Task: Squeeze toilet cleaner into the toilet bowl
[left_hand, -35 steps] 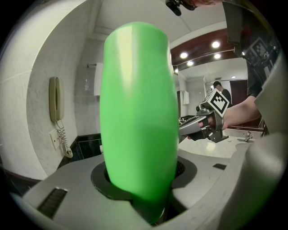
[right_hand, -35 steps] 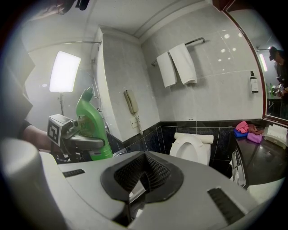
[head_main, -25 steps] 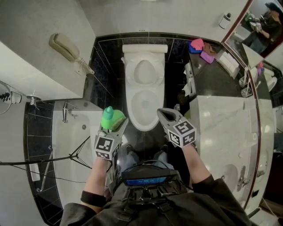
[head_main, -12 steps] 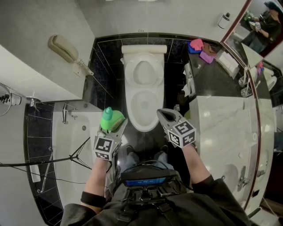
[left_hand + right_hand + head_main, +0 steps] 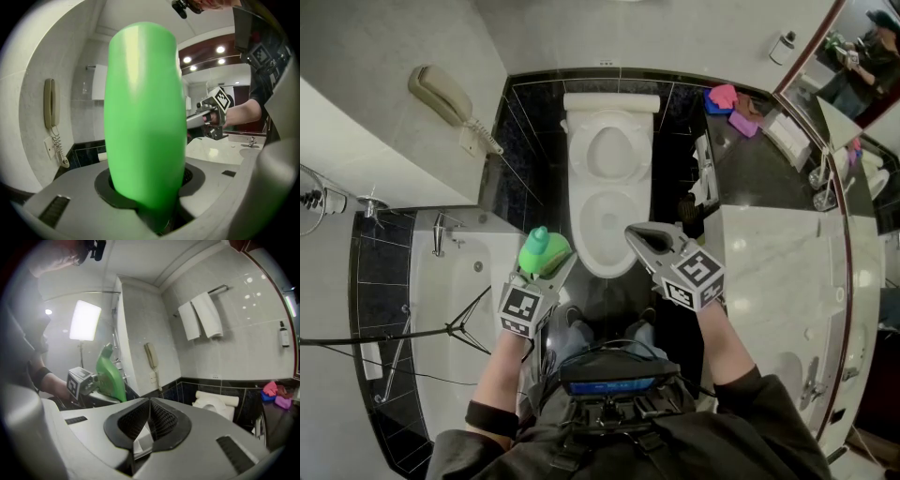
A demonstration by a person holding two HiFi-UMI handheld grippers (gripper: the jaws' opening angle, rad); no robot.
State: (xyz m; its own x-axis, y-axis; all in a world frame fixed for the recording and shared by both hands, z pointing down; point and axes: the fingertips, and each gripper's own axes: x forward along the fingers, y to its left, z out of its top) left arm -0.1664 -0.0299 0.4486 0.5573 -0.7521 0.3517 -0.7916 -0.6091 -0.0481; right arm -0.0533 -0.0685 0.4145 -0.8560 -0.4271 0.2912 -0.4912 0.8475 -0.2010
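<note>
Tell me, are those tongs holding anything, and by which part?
The left tongs grip the green bottle by its lower body. The right tongs, just starting to open, hold nothing.

- Lies open above the toilet bowl (image 5: 606,223) at the centre of the head view.
- Narrows to a dark tiled strip (image 5: 530,187) left of the bowl, hemmed in by the bathtub (image 5: 459,291) at lower left.
- Tighter to the right: marble counter (image 5: 769,272) near the bowl, with white items (image 5: 703,178) in the gap between.
- Wall phone (image 5: 441,97) juts out at upper left, well apart from the bowl.
</note>
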